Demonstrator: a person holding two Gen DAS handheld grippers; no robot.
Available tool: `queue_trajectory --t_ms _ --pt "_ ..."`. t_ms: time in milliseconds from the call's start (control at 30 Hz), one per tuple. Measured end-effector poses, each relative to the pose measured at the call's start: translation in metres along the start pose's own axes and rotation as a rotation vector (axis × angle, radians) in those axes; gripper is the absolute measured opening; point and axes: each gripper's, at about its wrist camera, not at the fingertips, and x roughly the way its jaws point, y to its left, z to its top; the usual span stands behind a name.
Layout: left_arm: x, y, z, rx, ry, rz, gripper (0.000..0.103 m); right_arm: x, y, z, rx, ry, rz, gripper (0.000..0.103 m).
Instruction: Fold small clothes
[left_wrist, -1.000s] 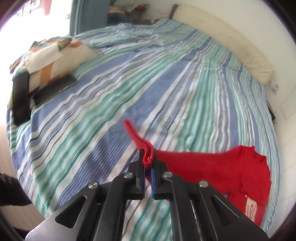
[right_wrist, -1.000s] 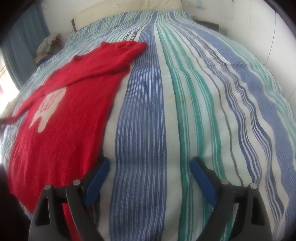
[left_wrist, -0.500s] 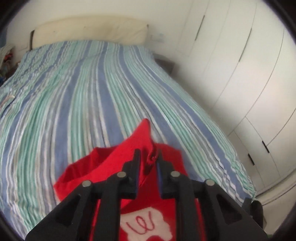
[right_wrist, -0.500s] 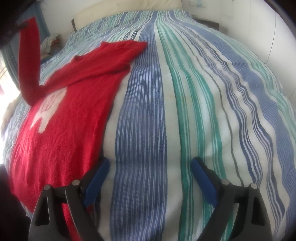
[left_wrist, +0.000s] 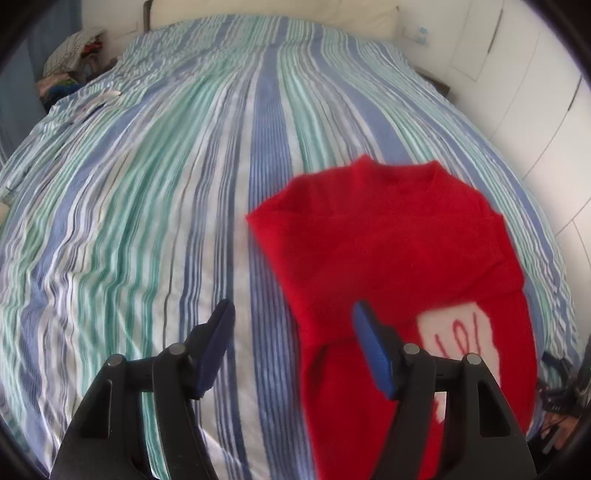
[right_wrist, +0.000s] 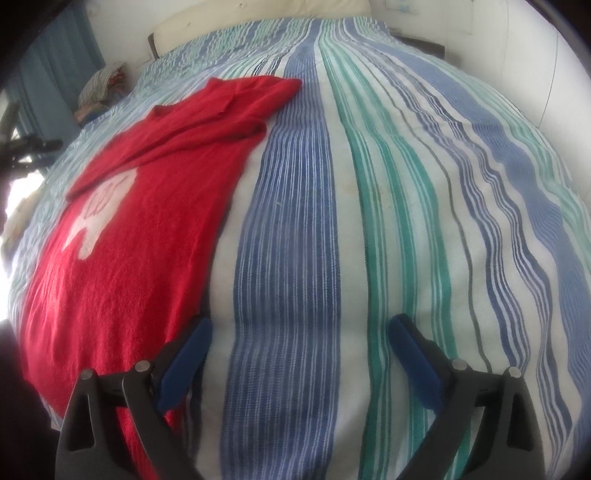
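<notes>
Left wrist view. Left hand-held gripper (left_wrist: 293, 343) hanging over the striped bedspread (left_wrist: 155, 206), jaws opening and already well apart, nothing between the pads. Red sweater (left_wrist: 399, 258) lying on the bed to the right of centre, its near edge passing under and behind the right-hand finger (left_wrist: 373, 356) but not pinched by it. One sleeve (left_wrist: 369, 206) laid across the chest, partly covering the white motif (left_wrist: 458, 339); placement consistent with a first fold toward the garment's middle. Frame blurred, so exact fold lines not readable. Beige pillow (left_wrist: 365, 16) at the head of the bed, a pile of other clothes (left_wrist: 70, 55) at the far left corner, white wardrobe doors (left_wrist: 535, 122) along the right.

Right wrist view. Right hand-held gripper (right_wrist: 301, 356) set wide and opening further, empty, poised over bare bedspread (right_wrist: 406, 184) just beside the sweater's right edge. Left-hand finger (right_wrist: 184, 360) at or just over the hem side of the red sweater (right_wrist: 122, 266), contact not determinable. Folded sleeve (right_wrist: 166, 147) seen running diagonally down over the top of the white motif (right_wrist: 96, 210); the other sleeve (right_wrist: 255, 92) stretched out toward the far end of the bed, not yet folded in. Position of this gripper judged as standby near the unfolded side, suited to taking that sleeve next.

Assessment: early stage, one sleeve in, body unfolded. Risk noted: soft knit likely to slide or bunch on the bedspread when dragged.
</notes>
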Motion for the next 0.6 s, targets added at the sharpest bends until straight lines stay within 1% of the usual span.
queue_trajectory --t_ms 67,133,200,233,267,300,333,367,400,467,500,533,600 --pt "0.010 -0.008 -0.019 0.062 0.034 -0.025 0.069 0.001 0.001 -0.001 -0.004 -0.002 -0.007 0.097" --pt "0.021 -0.023 -0.029 0.121 0.038 -0.020 0.069 0.000 0.001 -0.001 -0.002 -0.004 -0.005 0.097" --pt "0.034 -0.034 -0.031 0.139 0.019 0.017 0.069 0.001 0.001 -0.001 -0.002 -0.008 -0.006 0.098" --pt "0.041 -0.037 -0.030 0.123 -0.001 0.058 0.065 0.001 0.002 -0.001 -0.003 -0.009 -0.009 0.098" --pt "0.046 -0.037 -0.028 0.093 -0.028 0.106 0.058 0.001 0.002 -0.002 -0.004 -0.011 -0.011 0.098" --pt "0.046 -0.031 -0.030 0.047 -0.061 0.142 0.035 0.001 0.003 -0.002 -0.004 -0.013 -0.013 0.098" --pt "0.049 -0.022 -0.030 -0.015 -0.081 0.126 0.010 0.001 0.003 -0.002 -0.004 -0.016 -0.013 0.098" --pt "0.053 -0.013 -0.034 -0.086 -0.085 0.086 0.009 0.001 0.003 -0.002 -0.005 -0.018 -0.012 0.098" --pt "0.055 -0.007 -0.040 -0.135 -0.093 0.071 0.008 0.001 0.003 -0.003 -0.008 -0.019 -0.012 0.098" --pt "0.054 -0.005 -0.050 -0.149 -0.119 0.063 0.007 -0.001 0.003 -0.001 -0.021 -0.010 -0.009 0.097" --pt "0.054 -0.004 -0.053 -0.148 -0.127 0.058 0.007 -0.005 0.003 0.001 -0.034 0.003 -0.009 0.094" --pt "0.053 -0.002 -0.055 -0.153 -0.130 0.048 0.007 -0.011 0.003 0.005 -0.048 0.006 -0.012 0.085" --pt "0.055 0.003 -0.055 -0.179 -0.134 0.016 0.007 -0.027 0.004 0.022 -0.088 -0.005 -0.033 0.079"
